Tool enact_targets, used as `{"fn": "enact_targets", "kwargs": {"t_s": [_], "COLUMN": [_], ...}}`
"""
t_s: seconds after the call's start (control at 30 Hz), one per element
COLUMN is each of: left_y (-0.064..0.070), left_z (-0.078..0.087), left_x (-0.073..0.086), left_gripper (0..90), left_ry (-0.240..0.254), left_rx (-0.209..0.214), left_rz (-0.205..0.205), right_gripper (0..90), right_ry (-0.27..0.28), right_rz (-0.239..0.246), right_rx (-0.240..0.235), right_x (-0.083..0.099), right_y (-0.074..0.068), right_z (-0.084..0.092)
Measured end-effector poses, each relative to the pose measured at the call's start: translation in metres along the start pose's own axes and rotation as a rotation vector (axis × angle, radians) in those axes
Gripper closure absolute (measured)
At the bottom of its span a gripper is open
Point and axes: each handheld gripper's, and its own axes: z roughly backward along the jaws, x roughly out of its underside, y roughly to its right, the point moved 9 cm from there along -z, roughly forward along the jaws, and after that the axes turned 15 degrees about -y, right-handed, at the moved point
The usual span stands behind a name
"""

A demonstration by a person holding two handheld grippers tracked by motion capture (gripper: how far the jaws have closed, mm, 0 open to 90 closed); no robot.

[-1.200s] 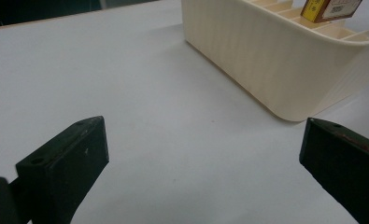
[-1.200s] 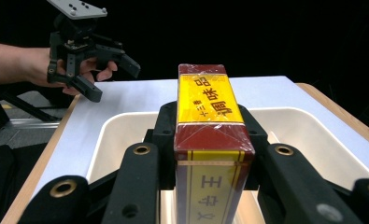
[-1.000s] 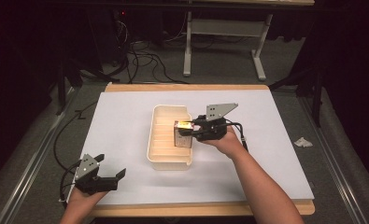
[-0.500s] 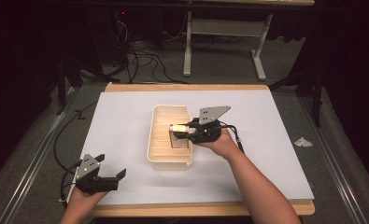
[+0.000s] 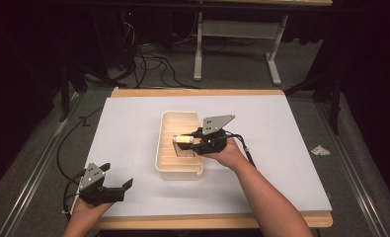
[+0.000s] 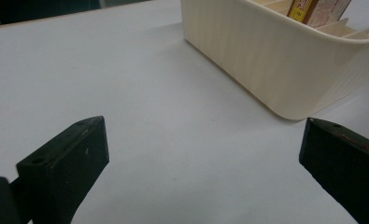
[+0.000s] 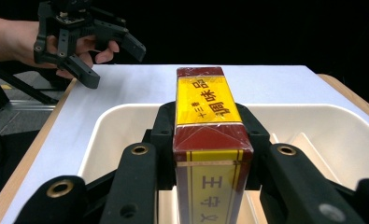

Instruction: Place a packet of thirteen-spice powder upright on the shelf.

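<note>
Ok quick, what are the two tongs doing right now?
Left tongs: open, holding nothing, over the white table sheet.
Right tongs: shut on a red and yellow box, over the cream bin.

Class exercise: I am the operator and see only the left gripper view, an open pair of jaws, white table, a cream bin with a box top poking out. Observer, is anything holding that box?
Observer: Yes. The right gripper is shut on the box, one jaw on each long side.
Operator: What does the box look like?
Observer: Yellow top face with dark red ends and red characters.
Operator: Where is it relative to the bin?
Observer: In the high view it sits over the bin's middle, among the dividers.
</note>
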Motion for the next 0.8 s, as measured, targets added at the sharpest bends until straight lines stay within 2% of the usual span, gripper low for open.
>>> {"fn": "enact_targets", "kwargs": {"t_s": [0.33, 0.8], "left_y": [0.001, 0.001], "left_z": [0.0, 0.0], "left_x": [0.0, 0.0], "left_gripper": [2.0, 2.1], "left_ry": [-0.003, -0.002], "left_rx": [0.001, 0.002], "left_rz": [-0.002, -0.001], "right_gripper": [66.2, 63.9], "right_ry": [-0.011, -0.041], "right_rz": [-0.03, -0.045], "right_rx": [0.016, 0.017], "right_x": [0.009, 0.018], "right_y": [0.001, 0.001], "right_z": [-0.008, -0.012]}}
